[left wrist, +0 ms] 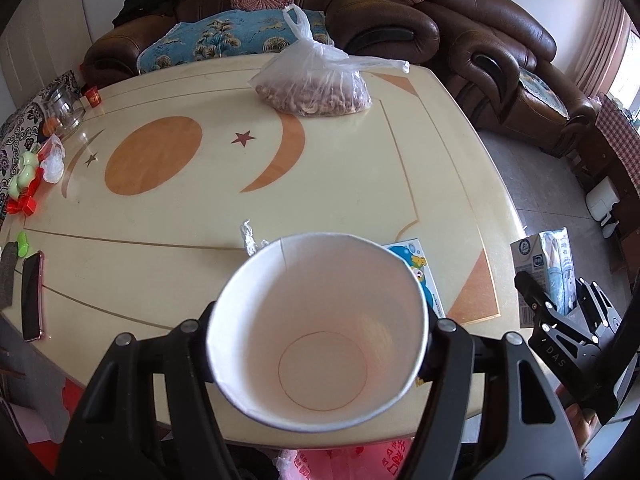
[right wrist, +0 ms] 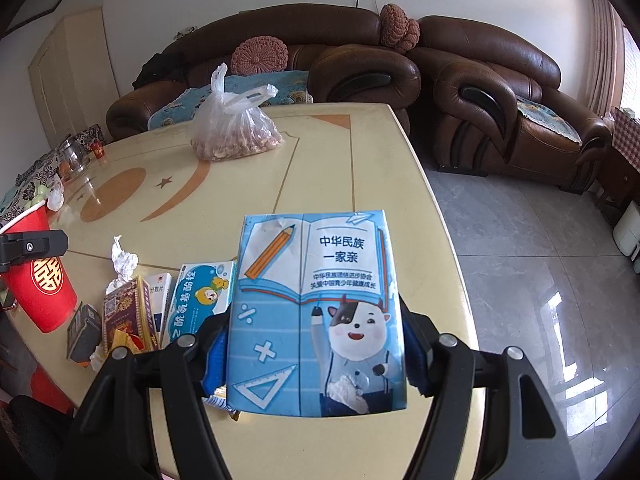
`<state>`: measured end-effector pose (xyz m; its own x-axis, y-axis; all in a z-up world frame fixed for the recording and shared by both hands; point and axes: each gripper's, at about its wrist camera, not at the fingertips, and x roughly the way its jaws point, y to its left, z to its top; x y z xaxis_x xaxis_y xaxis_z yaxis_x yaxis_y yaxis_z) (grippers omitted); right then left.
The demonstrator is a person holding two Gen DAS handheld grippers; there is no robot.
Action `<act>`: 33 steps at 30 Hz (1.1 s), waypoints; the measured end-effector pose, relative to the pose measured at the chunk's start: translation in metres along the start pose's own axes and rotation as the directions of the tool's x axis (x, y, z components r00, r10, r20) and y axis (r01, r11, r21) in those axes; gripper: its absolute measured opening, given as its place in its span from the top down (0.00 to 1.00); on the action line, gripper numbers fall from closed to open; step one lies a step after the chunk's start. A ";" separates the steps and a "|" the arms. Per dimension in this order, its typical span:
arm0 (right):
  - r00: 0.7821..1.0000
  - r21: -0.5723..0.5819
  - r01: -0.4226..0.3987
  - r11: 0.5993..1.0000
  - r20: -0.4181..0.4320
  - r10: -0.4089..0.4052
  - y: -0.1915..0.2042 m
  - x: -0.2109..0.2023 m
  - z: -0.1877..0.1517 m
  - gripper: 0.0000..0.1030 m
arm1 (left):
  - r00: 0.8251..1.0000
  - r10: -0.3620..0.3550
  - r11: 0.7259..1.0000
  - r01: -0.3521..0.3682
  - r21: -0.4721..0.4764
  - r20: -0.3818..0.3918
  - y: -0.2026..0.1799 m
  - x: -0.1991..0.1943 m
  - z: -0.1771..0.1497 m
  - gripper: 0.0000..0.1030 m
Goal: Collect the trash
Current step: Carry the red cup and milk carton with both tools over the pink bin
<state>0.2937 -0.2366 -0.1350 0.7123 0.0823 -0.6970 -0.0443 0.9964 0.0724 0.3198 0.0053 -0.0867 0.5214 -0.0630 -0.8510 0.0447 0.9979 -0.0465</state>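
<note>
In the left wrist view my left gripper is shut on a paper cup, its white, empty inside facing the camera. The right wrist view shows the same cup as red with a gold emblem, a black finger across its side. My right gripper is shut on a blue milk carton printed with a cartoon cow, its blue pads pressing both sides. From the left wrist view that carton hangs past the table's right edge. Both items are held above the cream table.
A crumpled tissue, a blue-and-white medicine box, a dark red box and a small dark box lie near the table's front. A plastic bag of nuts sits far back. A phone lies at the left edge.
</note>
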 end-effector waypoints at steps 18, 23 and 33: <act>0.998 -0.099 -0.024 0.995 0.054 0.029 0.063 -0.127 -0.023 0.36 | 0.998 -0.035 0.998 0.032 0.058 0.045 0.028 -0.093 -0.076 0.37; 0.998 -0.117 -0.032 0.993 0.055 0.038 0.081 -0.155 -0.041 0.36 | 0.998 -0.047 0.996 0.043 0.072 0.050 0.030 -0.110 -0.104 0.37; 0.998 -0.140 -0.038 0.989 0.051 0.046 0.102 -0.196 -0.078 0.36 | 0.996 -0.076 0.993 0.072 0.091 0.041 0.030 -0.125 -0.148 0.37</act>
<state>0.0951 -0.1498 -0.0464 0.7442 0.1265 -0.6559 -0.1690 0.9856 -0.0017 0.1293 0.0452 -0.0592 0.5514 -0.1391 -0.8226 0.1590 0.9855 -0.0600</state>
